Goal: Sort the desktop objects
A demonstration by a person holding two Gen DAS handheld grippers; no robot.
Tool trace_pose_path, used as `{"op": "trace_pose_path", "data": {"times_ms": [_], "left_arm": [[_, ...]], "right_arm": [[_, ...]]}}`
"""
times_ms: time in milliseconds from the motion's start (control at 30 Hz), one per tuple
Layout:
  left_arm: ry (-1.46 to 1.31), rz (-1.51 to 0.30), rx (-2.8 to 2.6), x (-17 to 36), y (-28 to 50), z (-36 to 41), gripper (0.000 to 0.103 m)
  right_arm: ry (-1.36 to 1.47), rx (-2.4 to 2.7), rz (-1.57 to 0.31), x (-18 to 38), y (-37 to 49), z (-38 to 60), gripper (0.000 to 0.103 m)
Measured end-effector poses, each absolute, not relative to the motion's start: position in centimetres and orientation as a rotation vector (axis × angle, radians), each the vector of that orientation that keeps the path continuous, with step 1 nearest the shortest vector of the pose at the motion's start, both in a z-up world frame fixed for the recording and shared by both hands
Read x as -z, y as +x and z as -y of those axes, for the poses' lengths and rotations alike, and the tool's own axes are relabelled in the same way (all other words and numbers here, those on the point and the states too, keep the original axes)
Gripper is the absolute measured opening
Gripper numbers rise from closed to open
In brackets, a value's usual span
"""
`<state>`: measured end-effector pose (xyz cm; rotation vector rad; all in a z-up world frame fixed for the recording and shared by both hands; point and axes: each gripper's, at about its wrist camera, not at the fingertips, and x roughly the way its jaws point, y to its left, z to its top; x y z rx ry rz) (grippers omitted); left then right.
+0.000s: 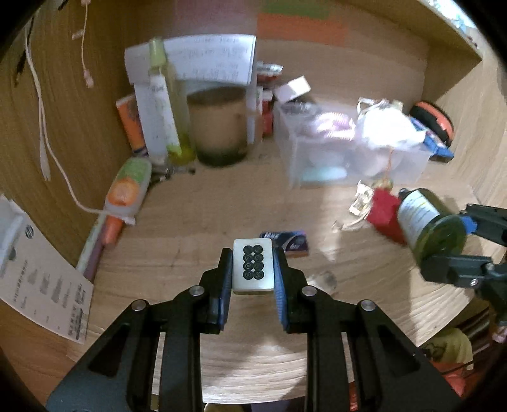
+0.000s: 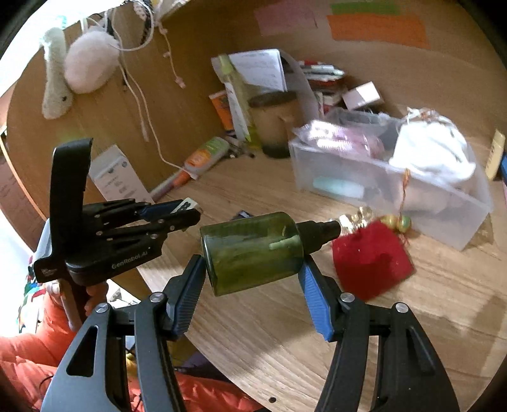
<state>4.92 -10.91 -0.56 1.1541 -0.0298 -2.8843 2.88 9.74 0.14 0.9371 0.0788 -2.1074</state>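
Wood-grain desk (image 1: 253,364) fills both views, boxed in by wooden panels at the left and far sides, with coloured sticky notes (image 2: 377,30) on the far panel. At the far left a cluster of tubes and a tall pale green bottle (image 1: 160,95) stand beside a brown jar (image 1: 220,125). Right of the jar sits a clear plastic bin (image 2: 443,206) holding a white cloth bundle and other small items.

In the left wrist view, the left gripper (image 1: 253,269) is clamped on a white mahjong tile (image 1: 253,269) marked with eight dark circles, held off the desk between its blue pads. A small dark purple packet (image 1: 286,241) lies flat just beyond the tile.

In the right wrist view, the right gripper (image 2: 253,279) is clamped on a green translucent bottle (image 2: 253,250) lying crosswise, its black cap pointing right. A red pouch (image 2: 372,258) with gold beads lies just right of the bottle, near the bin. An orange sleeve (image 2: 28,348) shows at the lower left.
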Motion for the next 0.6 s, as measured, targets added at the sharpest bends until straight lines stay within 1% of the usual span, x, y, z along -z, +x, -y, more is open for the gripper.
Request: {"op": "trace_pose_path", "data": {"times_ms": [267,600], "left_arm": [[1.045,0.014,2.996,-2.7,4.7,8.8,0.024],[0.967,0.034,3.099,-5.1,2.0,6.2,0.024]], "right_arm": [[0.851,2.170,-0.081,-2.6,2.4,-10.9,0.057],[0.802,2.295,-0.052,-5.0,-0.7,-14.6,0.057]]}}
